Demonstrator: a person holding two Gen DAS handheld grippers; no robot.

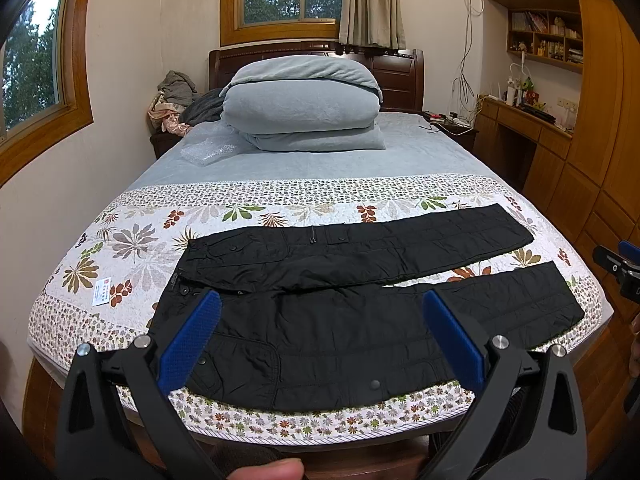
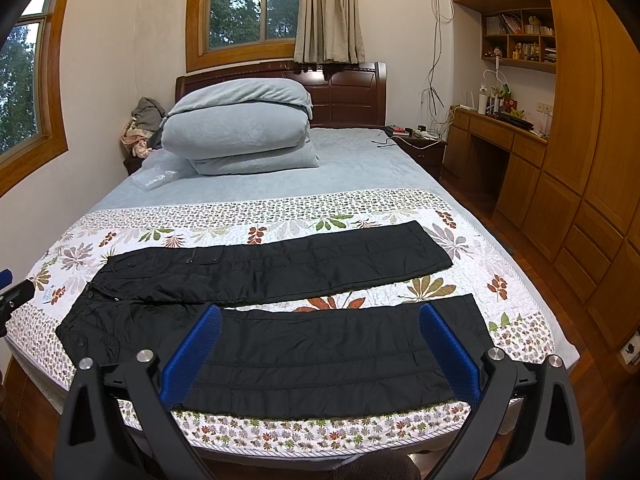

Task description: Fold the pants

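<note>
Black quilted pants [image 1: 360,280] [image 2: 280,312] lie flat and unfolded across the foot of the bed, waistband to the left and both legs spread apart toward the right. My left gripper [image 1: 320,308] hovers open above the waist and thigh part of the near leg, holding nothing. My right gripper [image 2: 320,320] hovers open above the lower part of the near leg, also holding nothing. Its blue pads [image 2: 448,348] frame the cloth without touching it. The right gripper also shows at the right edge of the left wrist view, as a black and blue tip [image 1: 620,264].
The pants rest on a floral quilt [image 1: 132,240] [image 2: 480,248] over a grey sheet. A stack of grey folded bedding [image 1: 304,108] [image 2: 244,128] sits by the headboard. A small card [image 1: 102,290] lies left of the waistband. Wooden cabinets [image 2: 580,160] stand to the right.
</note>
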